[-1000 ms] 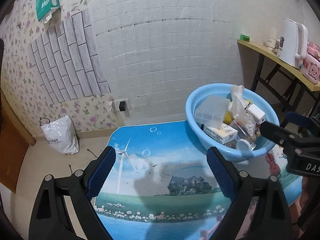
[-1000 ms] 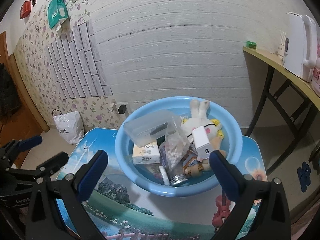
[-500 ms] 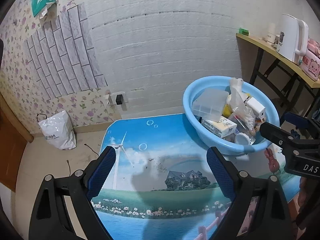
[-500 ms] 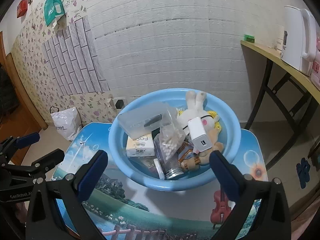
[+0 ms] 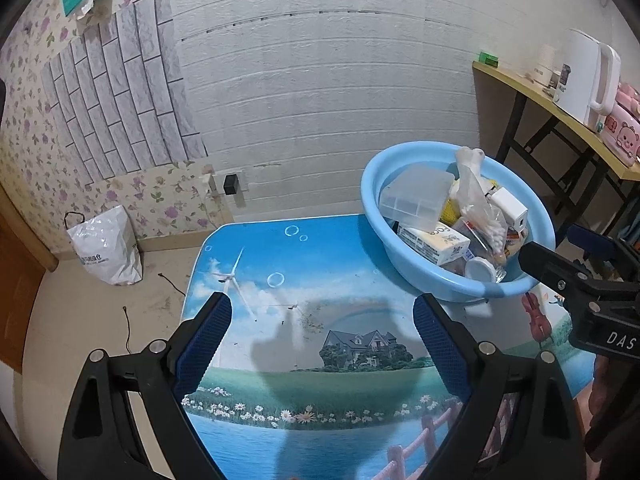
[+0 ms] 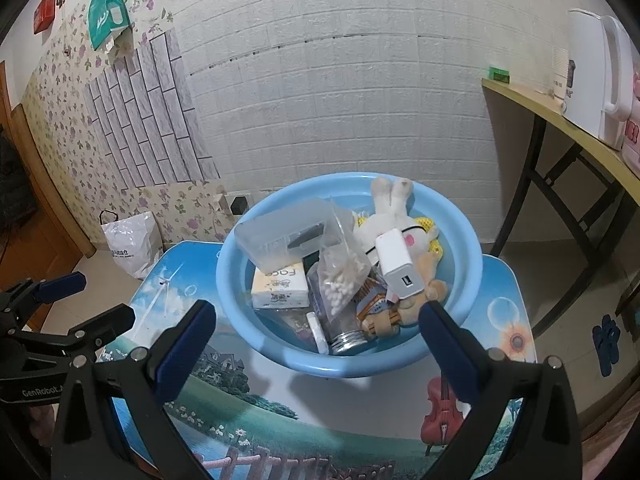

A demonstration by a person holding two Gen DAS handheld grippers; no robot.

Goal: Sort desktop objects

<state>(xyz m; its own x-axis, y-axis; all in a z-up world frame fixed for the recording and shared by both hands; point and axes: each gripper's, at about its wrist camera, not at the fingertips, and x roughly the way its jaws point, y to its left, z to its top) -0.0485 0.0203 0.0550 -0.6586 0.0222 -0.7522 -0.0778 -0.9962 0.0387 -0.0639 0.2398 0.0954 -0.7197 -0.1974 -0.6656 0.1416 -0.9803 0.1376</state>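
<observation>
White plastic bag [image 5: 106, 246] on the floor against the flowered wallpaper, left of the bench. Black plug [image 5: 231, 184] in the wall socket low on the white brick wall. Green packet [image 6: 107, 14] hung high on the wall. Side shelf [image 5: 548, 104] at right, on black legs: white kettle [image 5: 588, 76], small green box [image 5: 489, 57], pink case [image 5: 624, 134] with bear print.

Left gripper [image 5: 322, 322] black frame, 2 blue ribbed pads, silver screws, right gripper [image 6: 316, 318] alike
</observation>
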